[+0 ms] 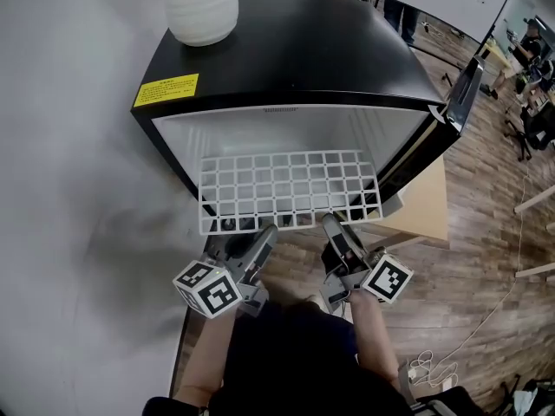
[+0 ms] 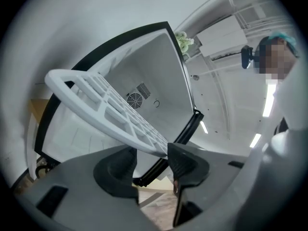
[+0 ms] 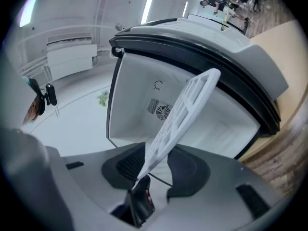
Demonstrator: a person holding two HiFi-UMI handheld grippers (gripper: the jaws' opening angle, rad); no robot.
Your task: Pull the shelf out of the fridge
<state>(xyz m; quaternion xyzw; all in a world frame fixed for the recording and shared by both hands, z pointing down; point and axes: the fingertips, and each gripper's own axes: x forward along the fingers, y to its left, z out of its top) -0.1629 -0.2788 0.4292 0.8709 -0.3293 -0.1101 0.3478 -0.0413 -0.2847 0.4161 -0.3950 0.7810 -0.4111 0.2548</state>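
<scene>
A black mini fridge [image 1: 295,50] stands open in front of me, its white inside showing. The white grid shelf [image 1: 290,189] sticks partly out of the opening towards me. My left gripper [image 1: 267,230] is at the shelf's front edge on the left, my right gripper [image 1: 332,222] at the same edge on the right. In the left gripper view the shelf [image 2: 103,102] runs between the jaws of the left gripper [image 2: 150,165], which stand apart with a gap. In the right gripper view the shelf [image 3: 185,109] passes between the spread pads of the right gripper [image 3: 156,167].
A white ribbed jar [image 1: 201,3] sits on the fridge's top, near a yellow label [image 1: 166,89]. The fridge door [image 1: 460,94] hangs open at the right, above a light wooden board [image 1: 425,206]. Cables [image 1: 434,371] lie on the wood floor at lower right.
</scene>
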